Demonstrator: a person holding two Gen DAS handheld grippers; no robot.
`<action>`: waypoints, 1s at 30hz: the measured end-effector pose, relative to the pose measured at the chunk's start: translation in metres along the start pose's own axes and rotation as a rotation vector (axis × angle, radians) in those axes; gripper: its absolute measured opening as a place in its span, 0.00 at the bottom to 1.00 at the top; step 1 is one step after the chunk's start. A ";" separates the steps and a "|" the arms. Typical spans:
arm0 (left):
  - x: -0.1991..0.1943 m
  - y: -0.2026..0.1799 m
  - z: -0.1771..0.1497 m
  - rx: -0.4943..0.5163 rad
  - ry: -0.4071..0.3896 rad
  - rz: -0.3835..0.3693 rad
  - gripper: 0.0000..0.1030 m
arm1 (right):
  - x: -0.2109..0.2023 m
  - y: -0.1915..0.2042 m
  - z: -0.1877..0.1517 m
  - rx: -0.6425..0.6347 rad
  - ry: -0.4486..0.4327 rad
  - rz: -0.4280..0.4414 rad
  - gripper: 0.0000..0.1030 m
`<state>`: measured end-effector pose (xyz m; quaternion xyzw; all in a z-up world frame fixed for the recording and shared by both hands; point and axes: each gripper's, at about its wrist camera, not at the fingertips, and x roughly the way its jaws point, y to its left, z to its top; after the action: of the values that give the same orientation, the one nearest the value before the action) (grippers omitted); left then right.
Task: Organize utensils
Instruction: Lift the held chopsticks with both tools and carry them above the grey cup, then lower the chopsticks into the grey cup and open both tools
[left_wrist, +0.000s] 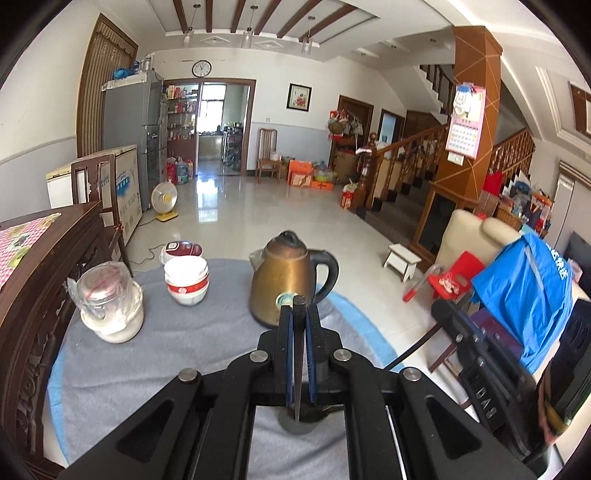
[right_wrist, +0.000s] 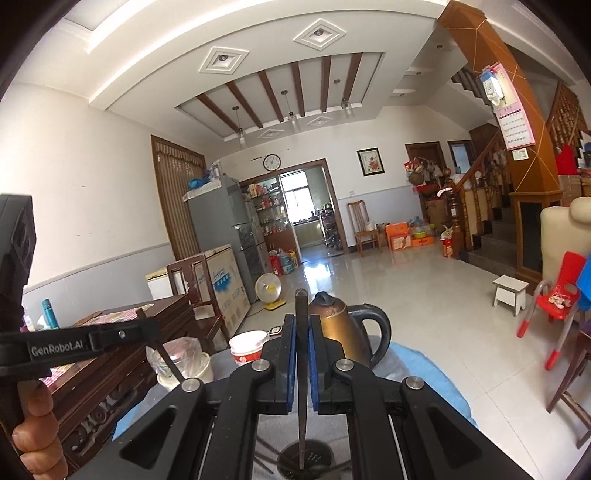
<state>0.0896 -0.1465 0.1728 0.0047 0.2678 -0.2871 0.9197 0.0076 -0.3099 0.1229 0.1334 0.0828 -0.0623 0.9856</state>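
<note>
My left gripper (left_wrist: 299, 308) is shut on a thin dark chopstick (left_wrist: 297, 373) that stands upright between its blue pads (left_wrist: 289, 332). The stick's lower tip hangs over a round dark holder (left_wrist: 300, 424) on the grey cloth. My right gripper (right_wrist: 302, 319) is shut on a second dark chopstick (right_wrist: 301, 387), also upright, with its tip above the perforated round holder (right_wrist: 312, 458). The right gripper (left_wrist: 441, 314) shows at the right of the left wrist view. The left gripper (right_wrist: 153, 330) shows at the left of the right wrist view, with a hand (right_wrist: 37, 424) on its grip.
On the grey cloth with a blue border (left_wrist: 184, 350) stand a brass kettle (left_wrist: 284, 280), a stack of white and red bowls (left_wrist: 186, 280) and a glass jar on a white bowl (left_wrist: 109, 302). A carved dark wooden table (left_wrist: 44, 266) is at the left. A red chair (left_wrist: 454, 277) is at the right.
</note>
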 end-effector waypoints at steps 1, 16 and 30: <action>0.003 -0.001 0.001 -0.003 -0.006 -0.001 0.06 | 0.004 0.000 0.000 0.000 0.001 -0.006 0.06; 0.081 -0.008 -0.023 -0.031 0.034 0.083 0.07 | 0.031 -0.009 -0.042 0.024 0.120 -0.022 0.06; 0.064 -0.018 -0.037 0.084 0.029 0.117 0.49 | 0.047 -0.035 -0.061 0.130 0.262 -0.008 0.08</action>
<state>0.1064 -0.1889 0.1120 0.0630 0.2684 -0.2438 0.9298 0.0399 -0.3312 0.0481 0.2037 0.2073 -0.0535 0.9553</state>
